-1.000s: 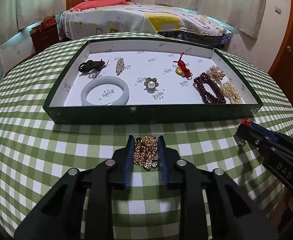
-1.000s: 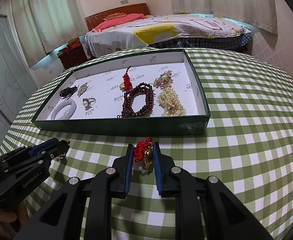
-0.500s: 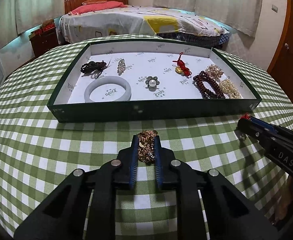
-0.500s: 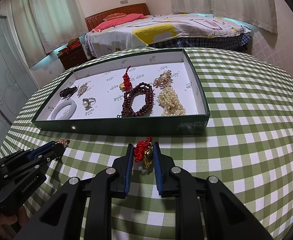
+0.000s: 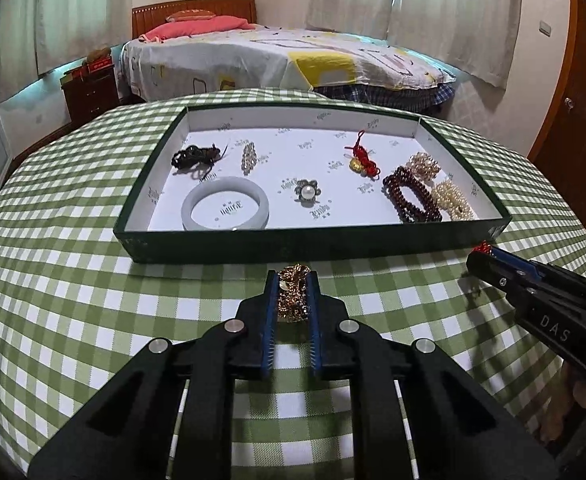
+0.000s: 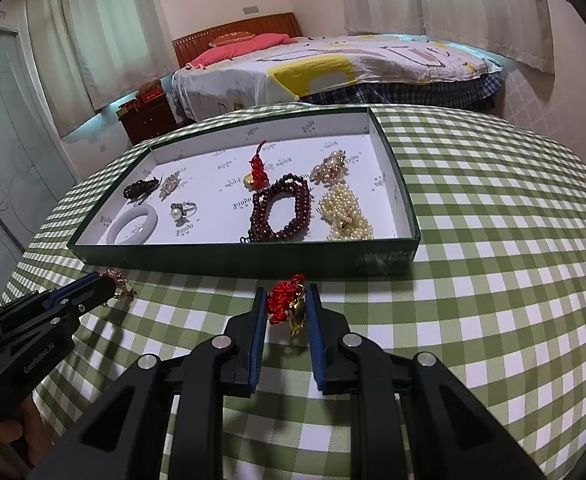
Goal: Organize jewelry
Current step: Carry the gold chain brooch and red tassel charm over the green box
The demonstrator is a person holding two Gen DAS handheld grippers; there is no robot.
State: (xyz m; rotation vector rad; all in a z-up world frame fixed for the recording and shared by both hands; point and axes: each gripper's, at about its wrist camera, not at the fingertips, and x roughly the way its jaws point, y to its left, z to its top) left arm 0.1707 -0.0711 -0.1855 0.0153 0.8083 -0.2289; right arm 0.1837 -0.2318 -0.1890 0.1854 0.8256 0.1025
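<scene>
Near side of green tray point(image 5: 293, 246), on checked cloth point(image 5: 93, 300): left gripper point(image 5: 292, 292), jaws just closed, clamps gold chain point(image 5: 293, 298); right gripper point(image 6: 284, 306) pinches red-knot gold charm point(image 6: 289, 306).

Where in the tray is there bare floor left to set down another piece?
In the tray, the middle strip between the pearl ring and the red knot charm is bare, as is the far strip along the back wall. The right end is crowded: dark red beads and pearl strands lie packed together.
</scene>
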